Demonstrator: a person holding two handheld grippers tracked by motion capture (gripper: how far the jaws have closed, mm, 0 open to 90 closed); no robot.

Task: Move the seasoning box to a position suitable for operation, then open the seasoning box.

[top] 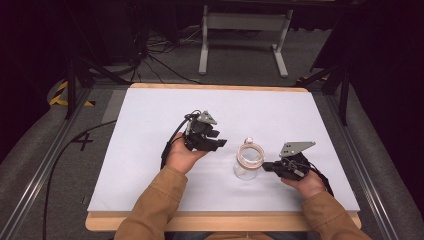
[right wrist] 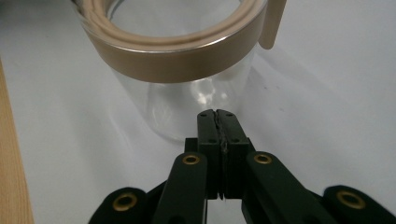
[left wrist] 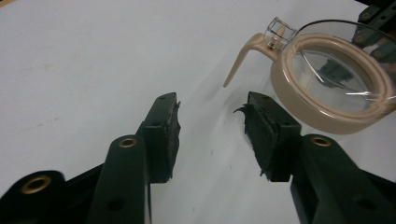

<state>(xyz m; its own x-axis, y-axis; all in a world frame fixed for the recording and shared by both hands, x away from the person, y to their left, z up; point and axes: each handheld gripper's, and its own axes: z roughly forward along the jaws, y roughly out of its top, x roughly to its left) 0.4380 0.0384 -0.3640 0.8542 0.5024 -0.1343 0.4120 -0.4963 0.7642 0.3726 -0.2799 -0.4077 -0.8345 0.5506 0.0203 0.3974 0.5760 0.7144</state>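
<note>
Hovering at the jar's nine o'clock, the left gripper [top: 220, 143] is keeping its jaws apart with nothing between them, likely lining up on the beige latch lever [left wrist: 239, 59]. The clear glass jar [top: 248, 162] is standing upright at the middle of the white bench [top: 150, 115], long axis vertical, mouth facing up, its beige collar [right wrist: 177, 58] ringing the rim. At three o'clock, the right gripper [top: 267, 166] is resting jaws together and empty, tips close against the glass, probably bracing it.

A clear glass jar [top: 248, 162] wears a beige lid ring [right wrist: 173, 56]. Both grippers [top: 220, 143] [top: 266, 166] are black. The table [top: 150, 150] is white with a pale wood edge [top: 220, 220]; sleeves [top: 150, 210] tan.
</note>
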